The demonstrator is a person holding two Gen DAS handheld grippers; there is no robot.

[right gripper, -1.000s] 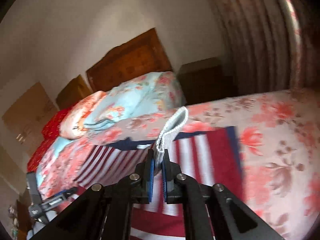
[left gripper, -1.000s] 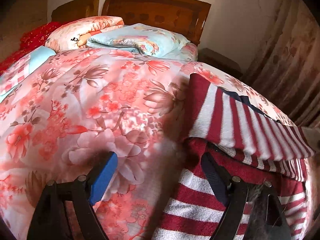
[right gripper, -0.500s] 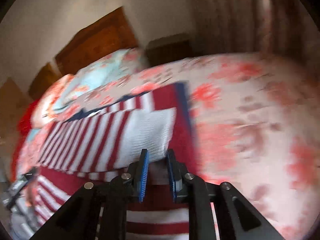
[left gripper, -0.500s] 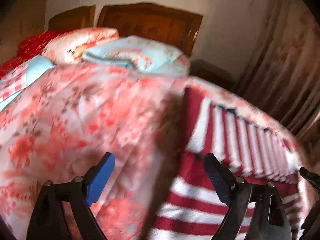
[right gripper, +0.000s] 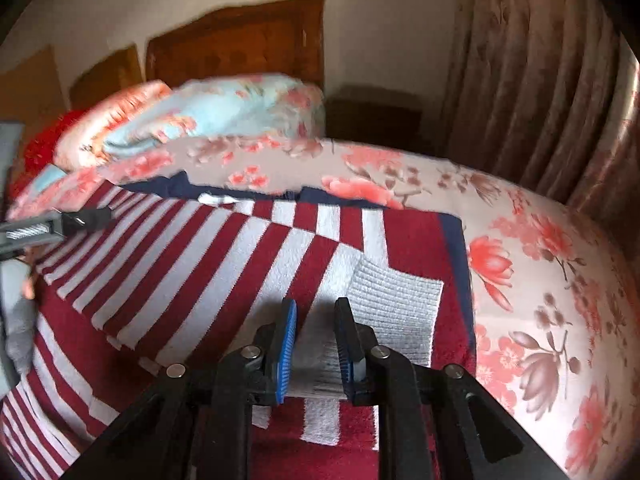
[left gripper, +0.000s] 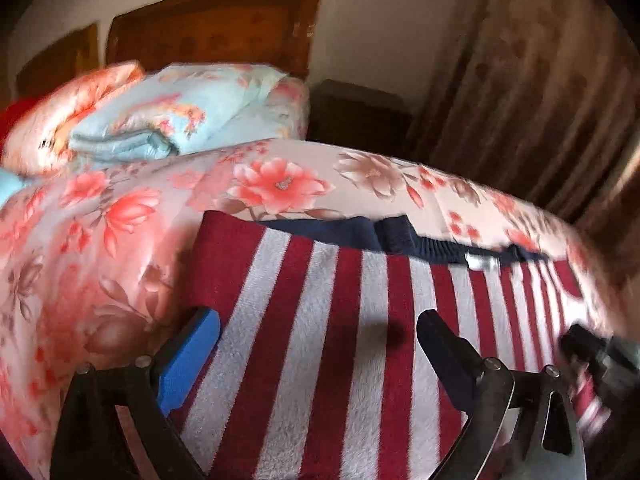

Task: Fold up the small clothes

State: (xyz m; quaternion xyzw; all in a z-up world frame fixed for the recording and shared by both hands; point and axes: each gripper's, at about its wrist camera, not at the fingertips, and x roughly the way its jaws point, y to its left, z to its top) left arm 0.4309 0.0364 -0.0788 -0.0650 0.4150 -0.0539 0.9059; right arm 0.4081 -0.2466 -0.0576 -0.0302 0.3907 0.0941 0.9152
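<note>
So the room is taken up mostly by a bed covered with a pink floral quilt [left gripper: 100,240], and a carved wooden headboard [left gripper: 216,24] is seen against a pale wall. Brownish patterned curtains [right gripper: 540,92] are hung down the right side, with a dark bedside cabinet [left gripper: 360,116] tucked between them and the headboard. Folded bedding is stacked at the head end: a light blue floral quilt [left gripper: 180,116] beside an orange-pink floral one [left gripper: 60,116].

The red-and-white striped sweater [left gripper: 340,340] is spread flat on the quilt, its navy collar [left gripper: 360,236] pointed toward the headboard. A small white neck label [left gripper: 482,263] is sewn in there, but nothing on it can be read, way too blurry. In the right wrist view a sleeve is folded across the body, and its white ribbed cuff [right gripper: 394,312] is laid near the navy side edge.

The left gripper [left gripper: 318,344] is held wide apart just above the stripes, nothing between its blue pads. The right gripper [right gripper: 316,344] is parted a little, with the cuff's near edge lying between the pads but not pinched.
</note>
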